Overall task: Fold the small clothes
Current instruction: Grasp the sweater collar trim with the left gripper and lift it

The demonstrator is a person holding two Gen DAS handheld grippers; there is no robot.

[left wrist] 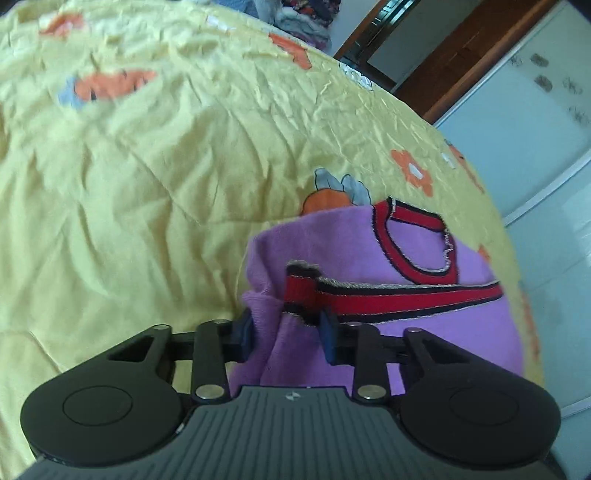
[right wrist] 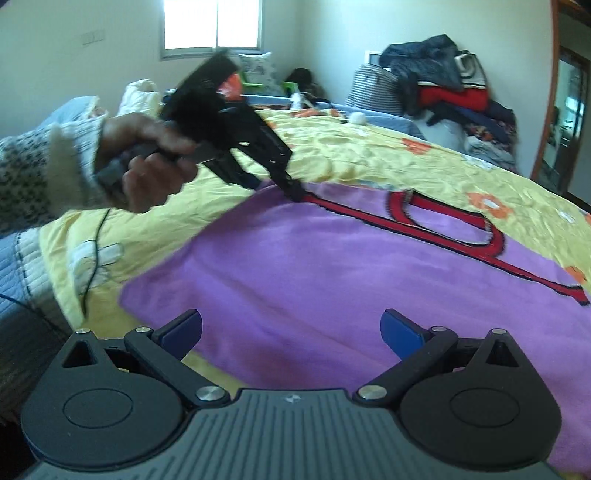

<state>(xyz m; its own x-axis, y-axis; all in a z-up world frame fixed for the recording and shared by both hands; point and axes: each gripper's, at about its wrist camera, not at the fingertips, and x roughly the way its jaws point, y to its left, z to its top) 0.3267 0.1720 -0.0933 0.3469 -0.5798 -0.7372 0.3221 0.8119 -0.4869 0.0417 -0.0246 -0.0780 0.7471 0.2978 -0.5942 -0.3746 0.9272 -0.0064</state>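
Left gripper (left wrist: 286, 330) sat clamped on a bunched corner of the purple garment (left wrist: 388, 325), its blue pads (left wrist: 245, 332) pinching the fabric right where the red-and-black striped trim (left wrist: 369, 293) ended. Cloth between the pads stood up in a fold while the rest lay flat on the yellow quilt (left wrist: 147, 184). Garment was toward the bed's edge in the left wrist view, partly covering an orange print (left wrist: 327, 199) on the quilt; a red-trimmed opening (left wrist: 417, 240) faced up. Pale cupboard doors (left wrist: 517, 129) stood beyond the bed. In the right wrist view, a person's hand (right wrist: 147, 162) with a patterned knit sleeve (right wrist: 40, 170) held the left gripper's handle at upper left, its tip down on the garment's far corner by the trim. Purple garment spread across mid-frame, one near corner hanging toward the bed's edge. Right gripper (right wrist: 291, 334) hung just over the garment's near part, jaws wide apart, blue pads (right wrist: 400, 332) gripping nothing; whether they touched the cloth could not be told. Heaped clothes (right wrist: 443, 85) sat past the bed at upper right, a window (right wrist: 212, 24) at top.
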